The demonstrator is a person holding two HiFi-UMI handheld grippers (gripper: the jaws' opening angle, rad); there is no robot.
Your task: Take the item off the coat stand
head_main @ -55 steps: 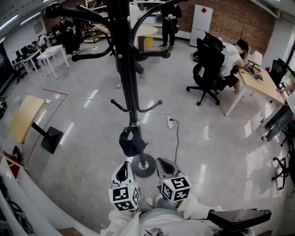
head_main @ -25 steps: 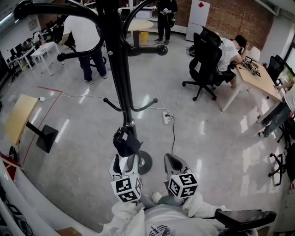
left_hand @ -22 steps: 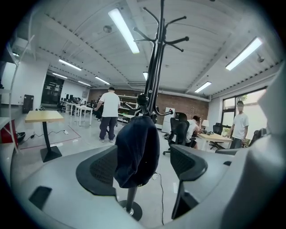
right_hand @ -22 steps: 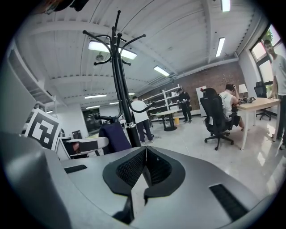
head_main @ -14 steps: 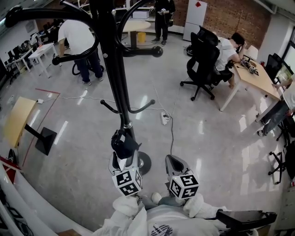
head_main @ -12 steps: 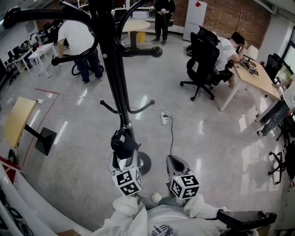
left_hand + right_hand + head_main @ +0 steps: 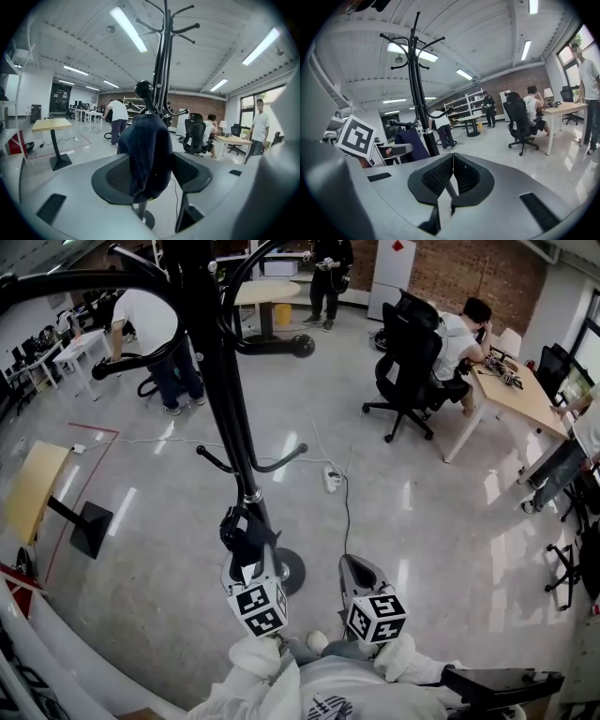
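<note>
Left gripper view: my left tongs (image 7: 152, 174) have just been closing and now pinch the dark blue denim item (image 7: 144, 145), which hangs upright low on the coat stand's (image 7: 161, 70) near side. My right tongs (image 7: 451, 174), closed and empty, are farther from the stand.

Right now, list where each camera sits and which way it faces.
Head view: on the person's head, steeply down at the coat stand; left gripper, right gripper, sleeves show.
Left gripper view: on that gripper, facing the stand; jaws, just closing, grip the dark garment.
Right gripper view: on that gripper, facing beside the stand; jaws together, empty.
All share stand and garment.
</note>
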